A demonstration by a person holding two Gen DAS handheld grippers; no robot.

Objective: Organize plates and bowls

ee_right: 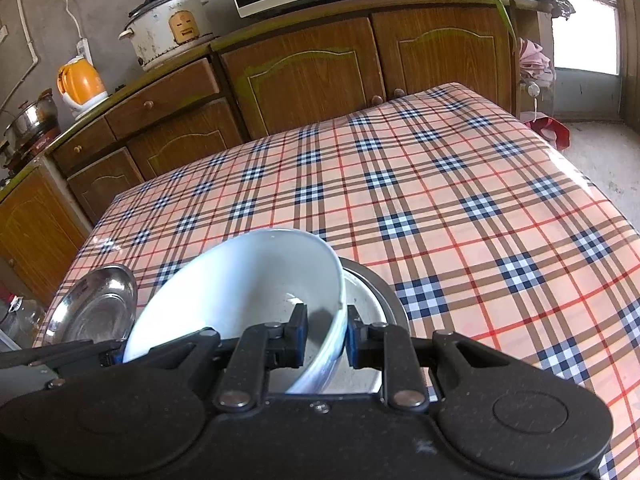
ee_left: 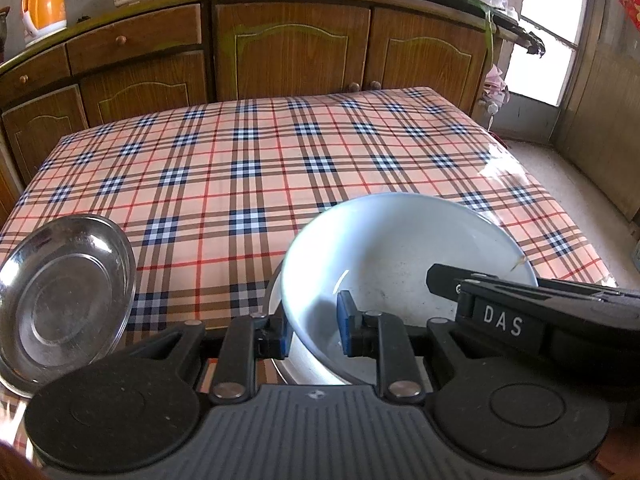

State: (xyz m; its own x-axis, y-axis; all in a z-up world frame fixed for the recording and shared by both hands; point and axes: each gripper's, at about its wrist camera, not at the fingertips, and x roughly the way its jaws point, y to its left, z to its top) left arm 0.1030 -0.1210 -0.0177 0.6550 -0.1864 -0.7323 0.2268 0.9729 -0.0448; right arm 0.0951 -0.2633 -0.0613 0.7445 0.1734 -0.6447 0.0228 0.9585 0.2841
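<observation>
The left gripper (ee_left: 314, 326) was clamped on the near rim of a large white ceramic bowl (ee_left: 400, 264), one blue pad (ee_left: 345, 316) inside and the other outside the wall. The right gripper (ee_right: 326, 334) pinched the same bowl's opposite rim. The bowl sat tilted, held above a round steel basin (ee_right: 372, 292) just beneath it. Beside it to the left, a shallow stainless steel plate (ee_left: 68, 296) leaned at an angle. Beneath them lay the plaid-covered table (ee_left: 280, 168), with wooden cabinets (ee_left: 288, 48) behind.

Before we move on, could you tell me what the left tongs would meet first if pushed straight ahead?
The left tongs already clamp the white bowl's rim; straight on, probably the bowl's inner wall, then the plaid tablecloth.
</observation>
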